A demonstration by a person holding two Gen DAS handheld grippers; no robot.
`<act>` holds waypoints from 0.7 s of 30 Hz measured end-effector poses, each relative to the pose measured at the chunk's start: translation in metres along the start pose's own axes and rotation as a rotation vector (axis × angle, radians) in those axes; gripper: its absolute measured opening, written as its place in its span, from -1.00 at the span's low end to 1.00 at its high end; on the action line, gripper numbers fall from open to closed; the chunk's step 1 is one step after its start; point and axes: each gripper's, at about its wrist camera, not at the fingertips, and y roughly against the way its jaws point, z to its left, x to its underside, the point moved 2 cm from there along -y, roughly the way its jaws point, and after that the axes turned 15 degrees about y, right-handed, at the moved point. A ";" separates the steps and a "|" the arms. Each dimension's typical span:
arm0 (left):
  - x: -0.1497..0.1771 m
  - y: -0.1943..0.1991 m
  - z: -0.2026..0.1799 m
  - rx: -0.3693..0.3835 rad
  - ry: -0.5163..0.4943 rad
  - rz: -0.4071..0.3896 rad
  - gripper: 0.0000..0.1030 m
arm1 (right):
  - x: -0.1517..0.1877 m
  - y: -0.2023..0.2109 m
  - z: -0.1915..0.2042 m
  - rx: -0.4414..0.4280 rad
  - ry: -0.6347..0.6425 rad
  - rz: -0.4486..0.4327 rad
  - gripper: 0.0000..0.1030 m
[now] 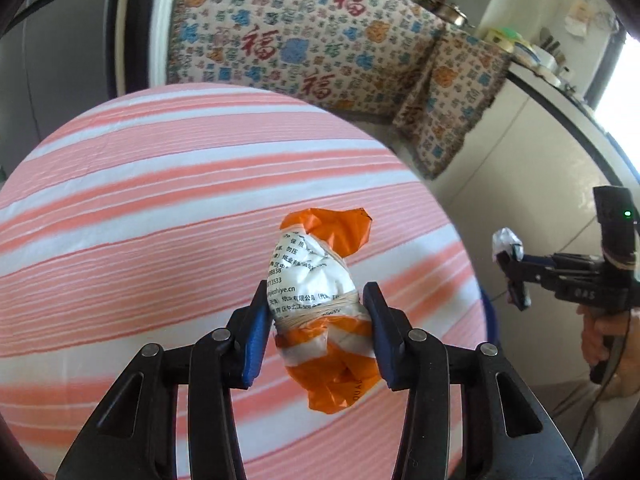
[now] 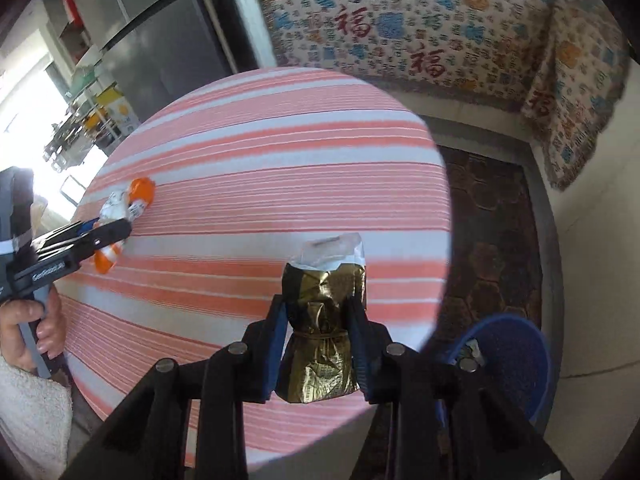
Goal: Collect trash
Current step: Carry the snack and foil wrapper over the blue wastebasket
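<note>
Left gripper (image 1: pixel 316 320): I have it clamped on the crumpled orange-and-white plastic wrapper (image 1: pixel 320 304).
Right gripper (image 2: pixel 316 344): clenched on the crumpled gold foil wrapper (image 2: pixel 320 340); blue plastic basket (image 2: pixel 516 364) just beyond, lower right.

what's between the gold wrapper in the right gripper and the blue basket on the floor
Nothing loose: in the right wrist view only the gripper's own finger and the striped table's edge separate the gold wrapper from the blue basket.

Home kitchen: fridge (image 2: pixel 160 40), countertop pans (image 1: pixel 452 12).
</note>
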 end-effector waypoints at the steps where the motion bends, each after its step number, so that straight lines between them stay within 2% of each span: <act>1: 0.004 -0.004 -0.021 0.030 -0.013 0.015 -0.11 | 0.011 0.007 -0.019 0.023 -0.035 -0.002 -0.41; 6: 0.027 -0.034 -0.128 0.138 -0.116 0.099 -0.10 | 0.074 0.034 -0.108 0.135 -0.209 0.001 -0.41; 12: 0.063 -0.102 -0.231 0.175 -0.201 0.206 -0.10 | 0.131 0.043 -0.173 0.205 -0.352 -0.001 -0.40; 15: 0.081 -0.137 -0.259 0.183 -0.214 0.257 -0.10 | 0.154 0.036 -0.203 0.218 -0.411 0.003 -0.40; 21: 0.113 -0.201 -0.294 0.142 -0.266 0.322 -0.09 | 0.194 0.014 -0.247 0.183 -0.517 -0.010 -0.40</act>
